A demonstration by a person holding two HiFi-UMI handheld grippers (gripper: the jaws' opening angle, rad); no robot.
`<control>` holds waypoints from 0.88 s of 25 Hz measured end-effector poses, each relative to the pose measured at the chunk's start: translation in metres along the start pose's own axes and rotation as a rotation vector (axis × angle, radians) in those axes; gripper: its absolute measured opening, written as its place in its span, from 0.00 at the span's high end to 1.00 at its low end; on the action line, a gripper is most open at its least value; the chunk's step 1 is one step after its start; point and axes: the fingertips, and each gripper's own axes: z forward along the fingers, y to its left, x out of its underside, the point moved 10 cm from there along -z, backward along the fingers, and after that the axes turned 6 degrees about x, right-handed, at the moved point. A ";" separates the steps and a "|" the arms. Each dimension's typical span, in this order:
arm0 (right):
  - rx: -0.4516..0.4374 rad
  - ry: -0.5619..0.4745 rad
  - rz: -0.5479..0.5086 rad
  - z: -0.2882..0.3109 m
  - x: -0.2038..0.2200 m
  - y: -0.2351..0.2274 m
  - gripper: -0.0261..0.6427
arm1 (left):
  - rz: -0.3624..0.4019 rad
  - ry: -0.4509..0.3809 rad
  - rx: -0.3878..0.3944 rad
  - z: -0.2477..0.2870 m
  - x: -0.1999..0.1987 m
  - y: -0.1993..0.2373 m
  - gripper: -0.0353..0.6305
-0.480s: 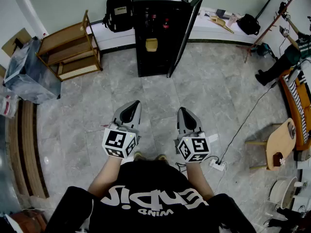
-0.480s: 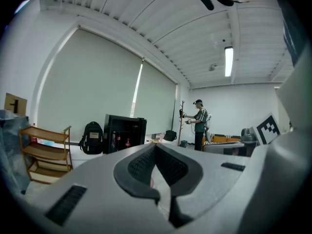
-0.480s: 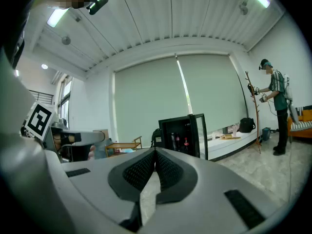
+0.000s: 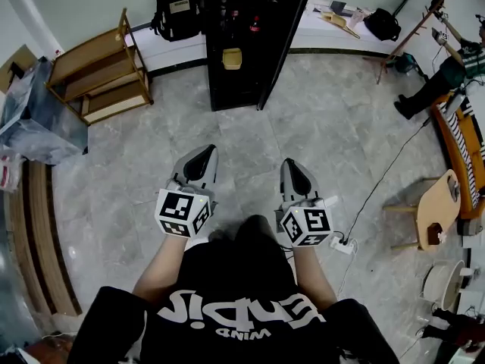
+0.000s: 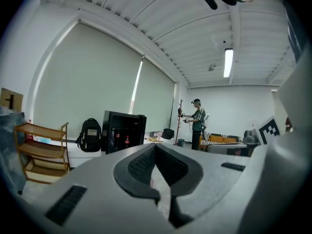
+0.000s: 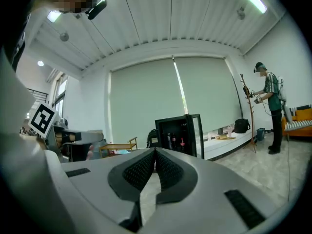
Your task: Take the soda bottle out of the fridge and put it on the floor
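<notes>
While left gripper (image 4: 204,152) & right gripper (image 4: 292,165) sit shut, empty, approach far fridge (image 4: 235,82), opening one b4 reaching prob. soda bottle (image 4: 255,27).

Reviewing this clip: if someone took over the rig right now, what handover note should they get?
Left hand-held gripper: shut, empty, held about level in front of the body.
Right hand-held gripper: shut, empty, beside it.
Black fridge: across the grey tiled floor, door open. Dark soda bottles with red labels stand upright on a shelf inside.
Done: door is open; no bottle taken.
Left: walk up, open a gripper, grip one bottle, lift it out, set it on the floor.
</notes>
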 end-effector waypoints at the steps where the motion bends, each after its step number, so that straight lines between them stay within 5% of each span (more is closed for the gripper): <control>1: 0.008 0.001 0.005 0.002 0.001 -0.001 0.93 | -0.006 0.001 0.004 0.002 0.001 0.003 0.94; 11: 0.021 -0.012 0.020 0.063 0.006 -0.022 0.93 | 0.001 -0.002 0.037 0.055 0.000 0.039 0.94; 22: -0.021 0.012 0.010 0.178 -0.028 -0.088 0.93 | -0.012 0.016 0.044 0.171 -0.031 0.085 0.94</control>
